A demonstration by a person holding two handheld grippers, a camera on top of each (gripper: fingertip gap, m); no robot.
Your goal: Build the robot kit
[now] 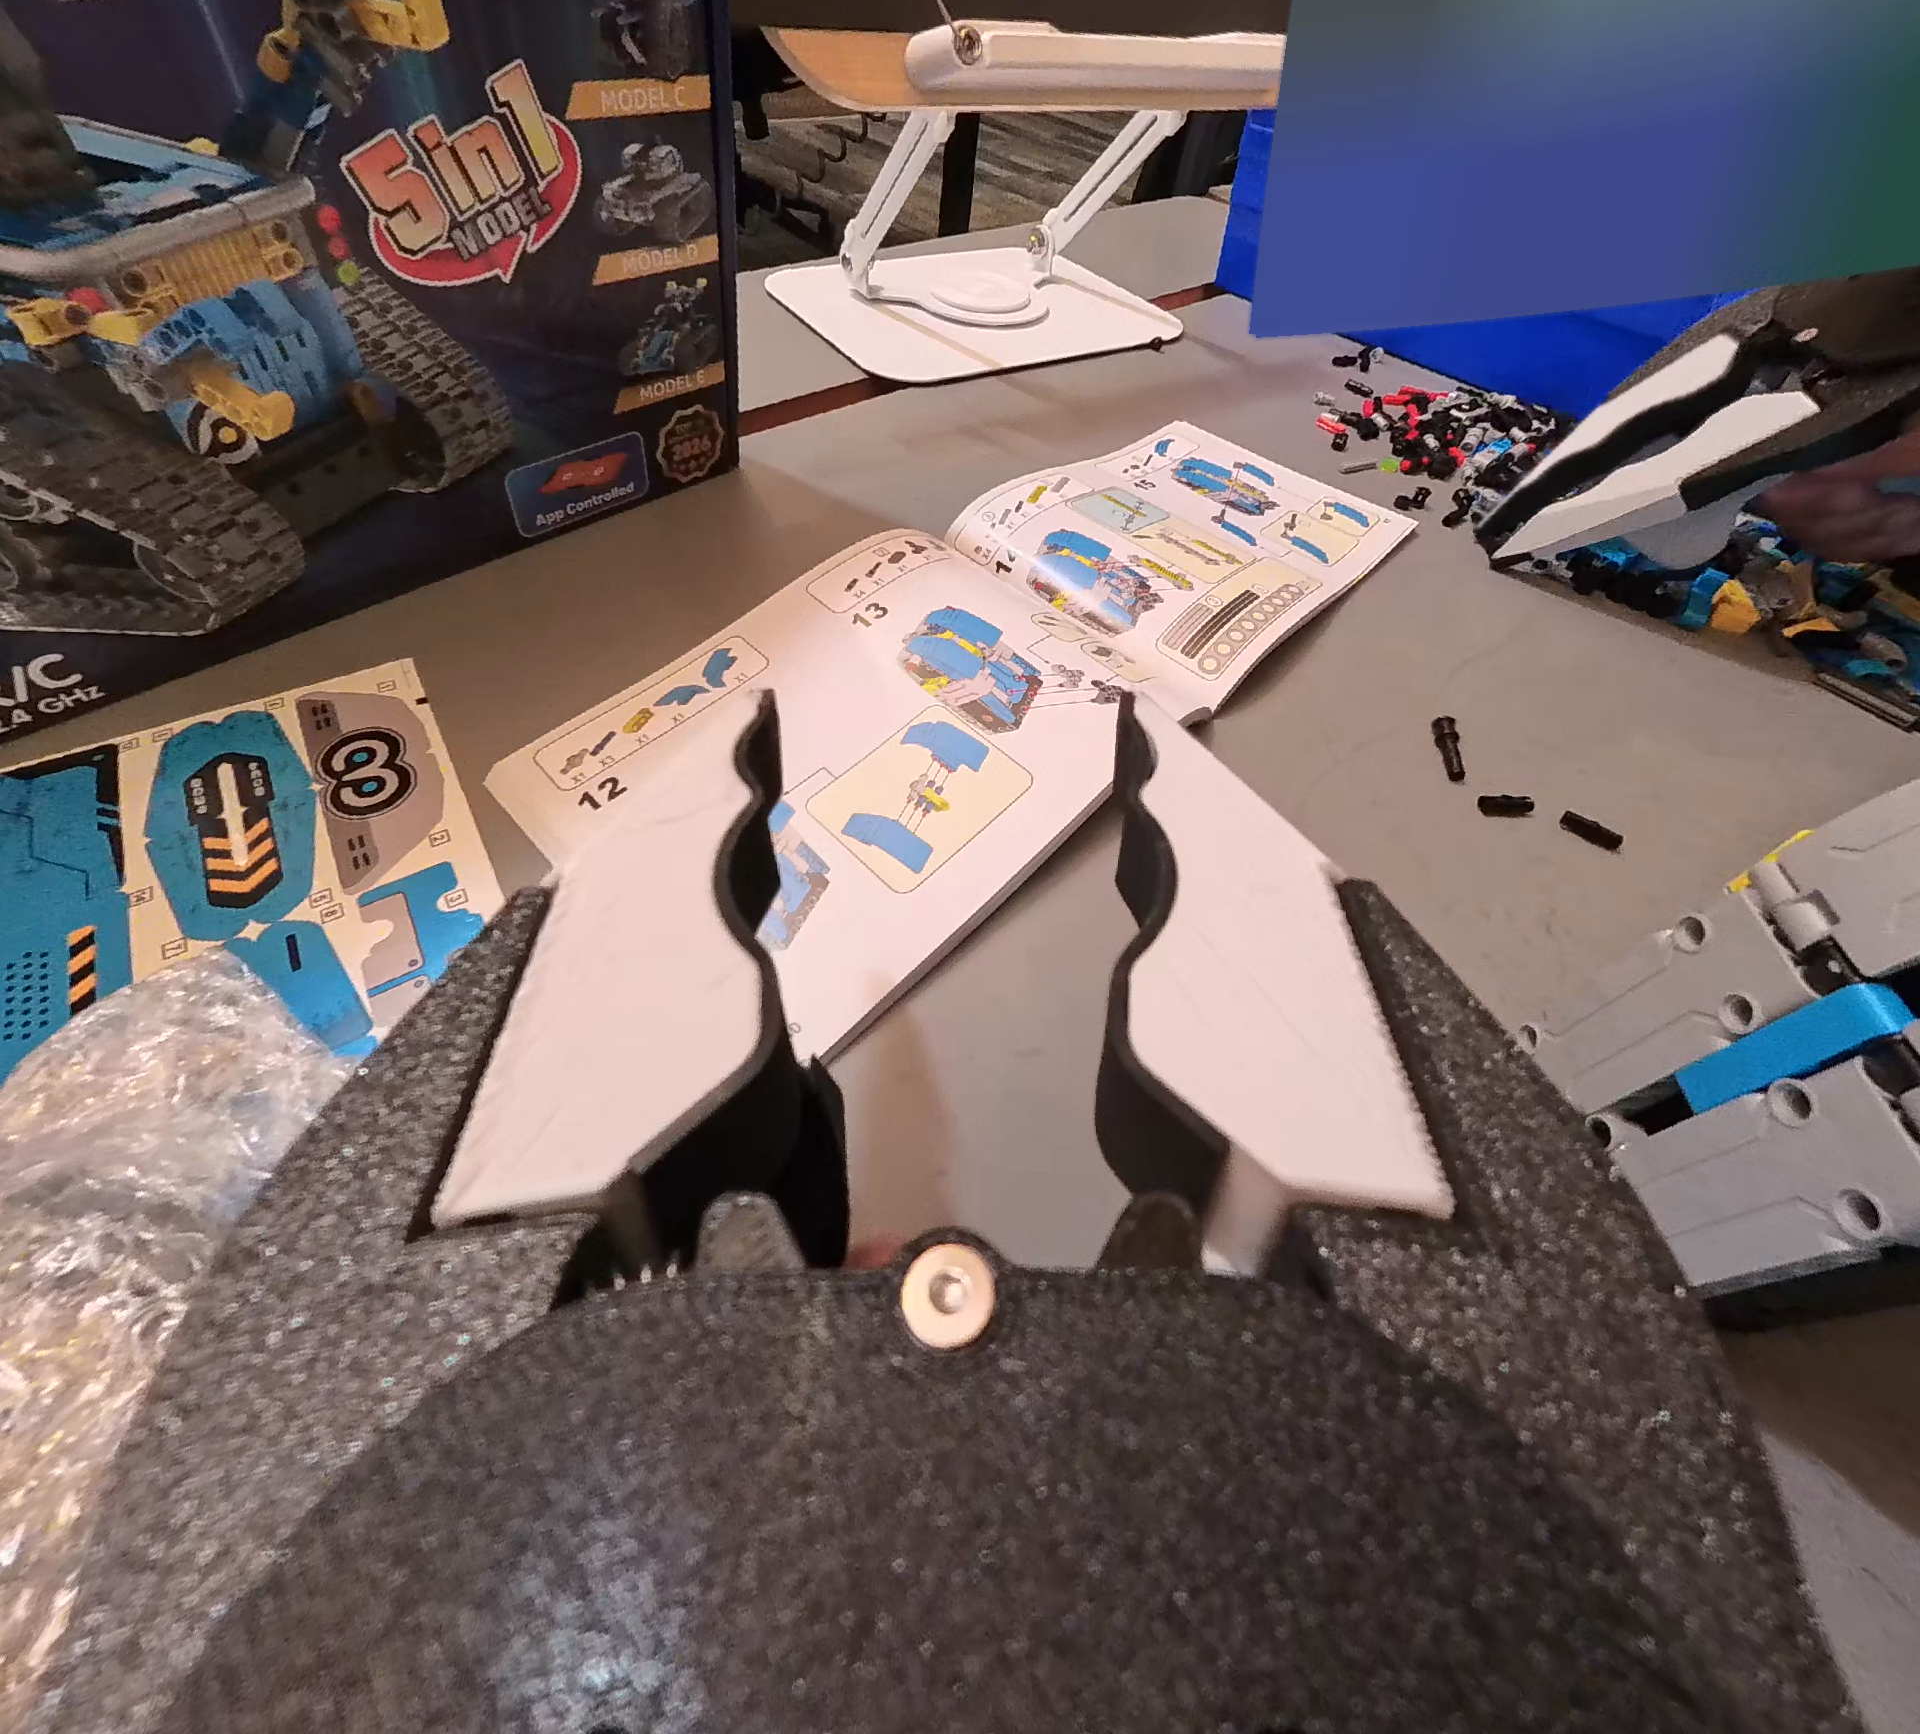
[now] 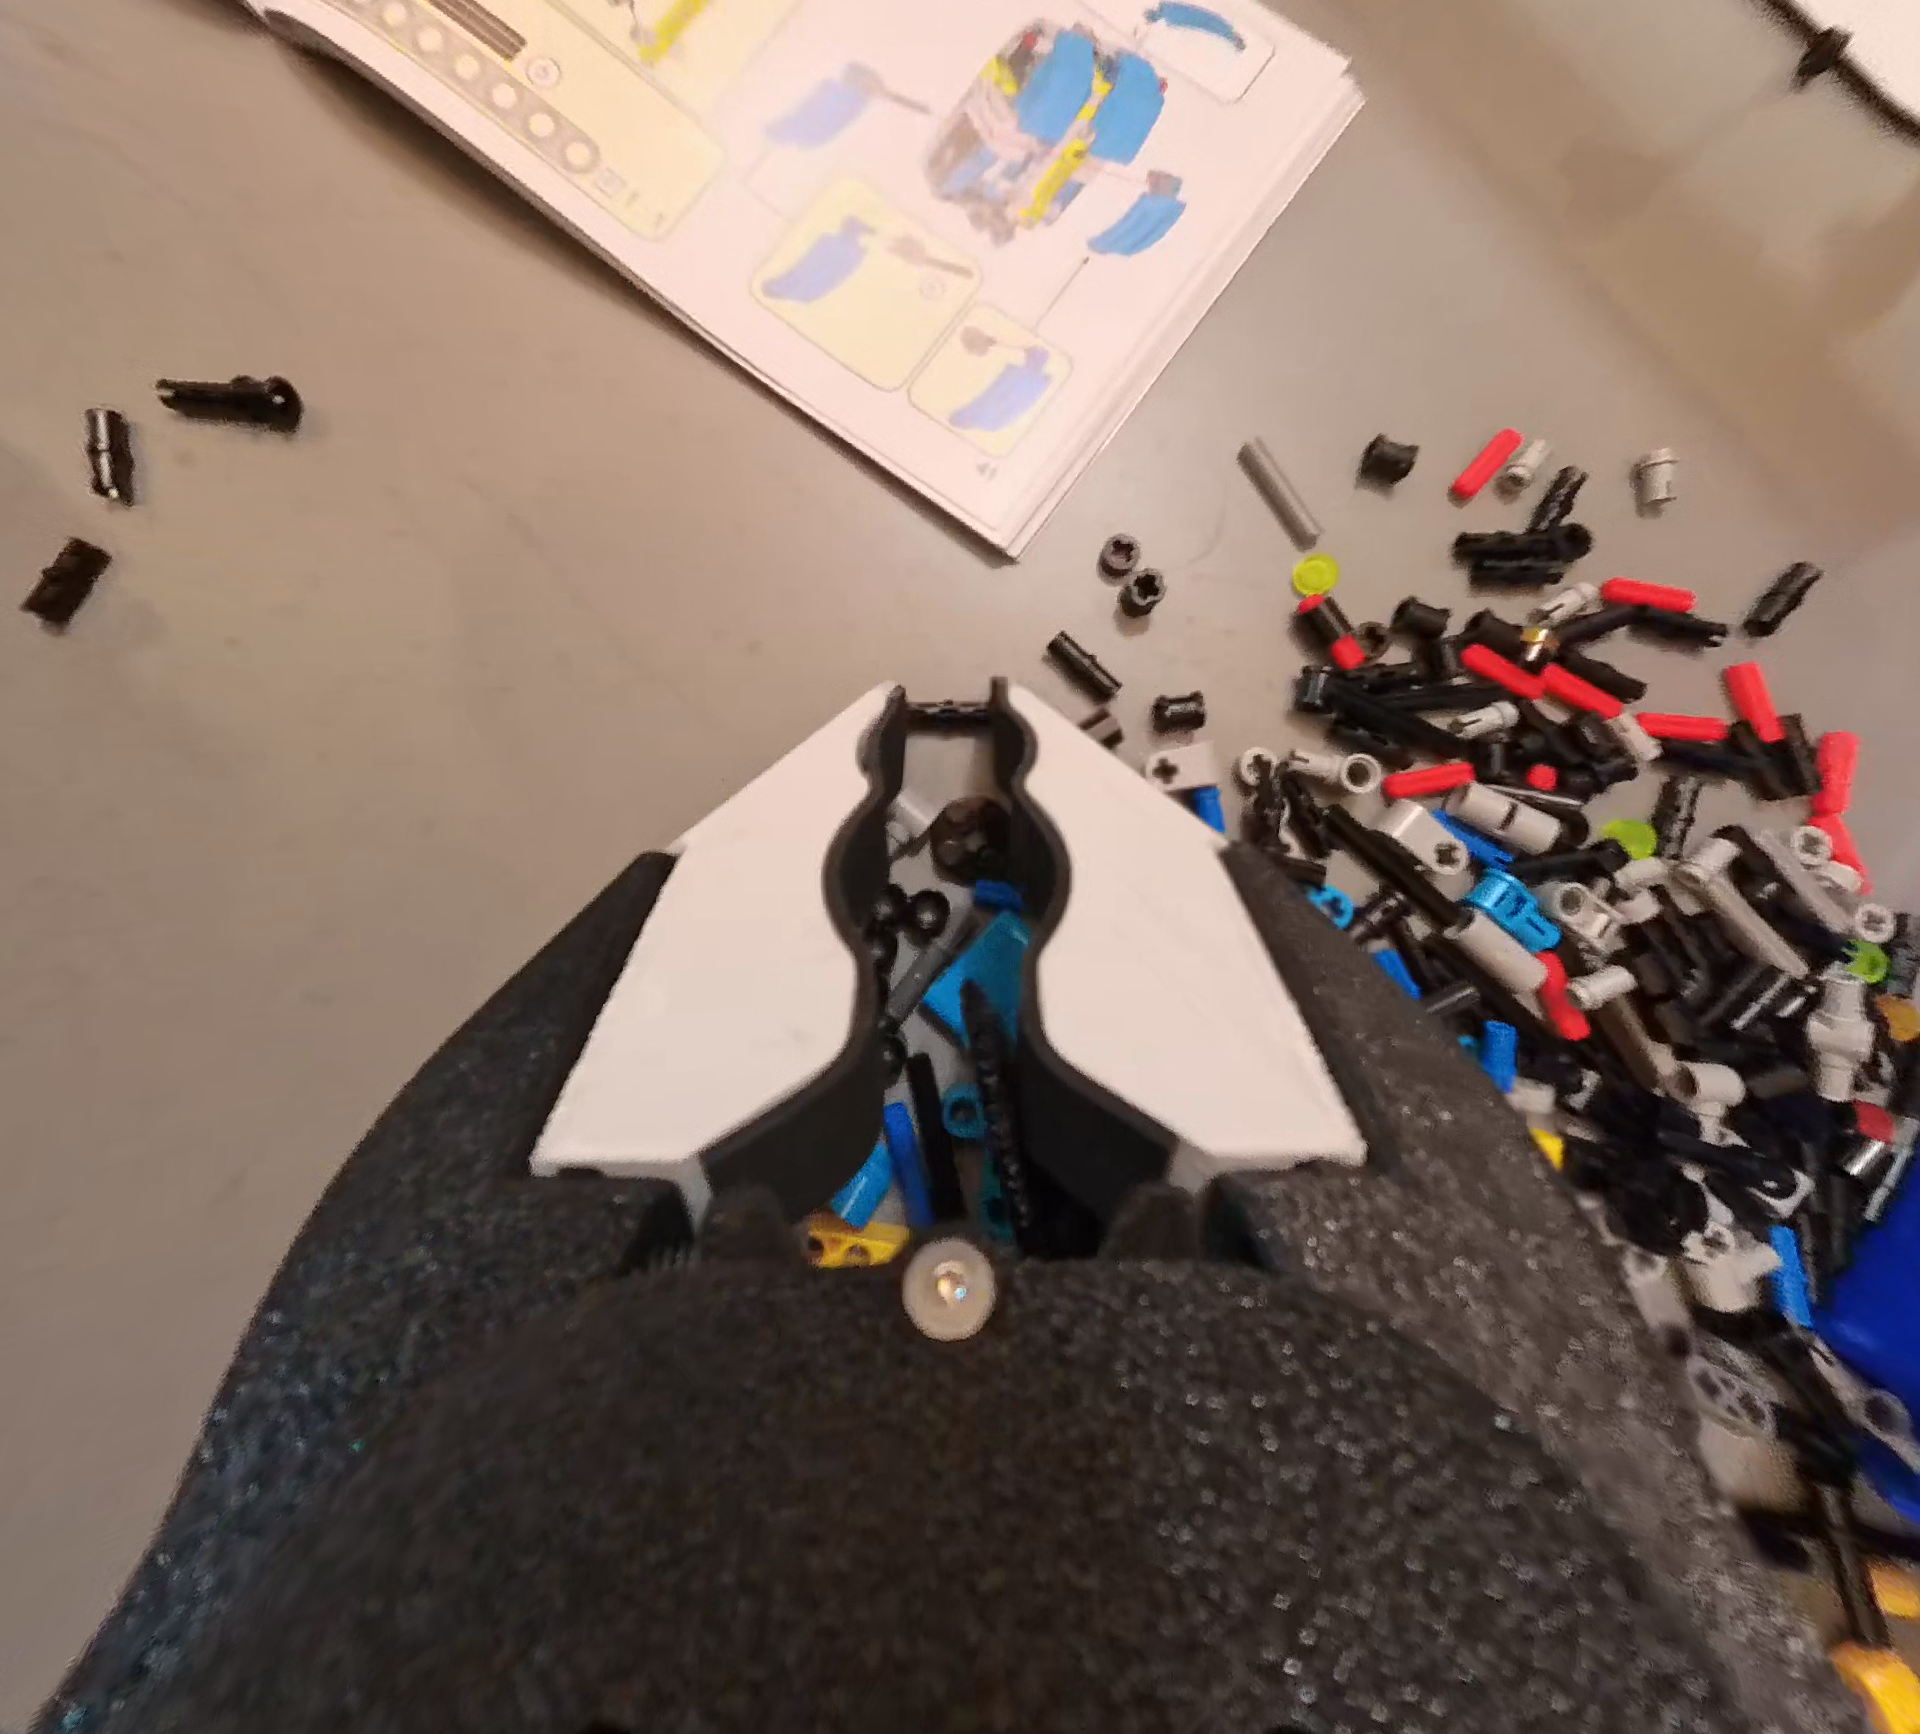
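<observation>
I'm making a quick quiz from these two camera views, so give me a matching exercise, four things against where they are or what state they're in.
Things:
1. left gripper
2. right gripper
3. instruction booklet
4. three black pins

States:
A. lying open on the table
B. shut on a small black pin
C. open, empty, above the booklet
D. loose, apart from the parts pile

Pairs: 1-C, 2-B, 3-A, 4-D

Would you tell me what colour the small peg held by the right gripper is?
Black; the peg shows best in the right wrist view.
</observation>
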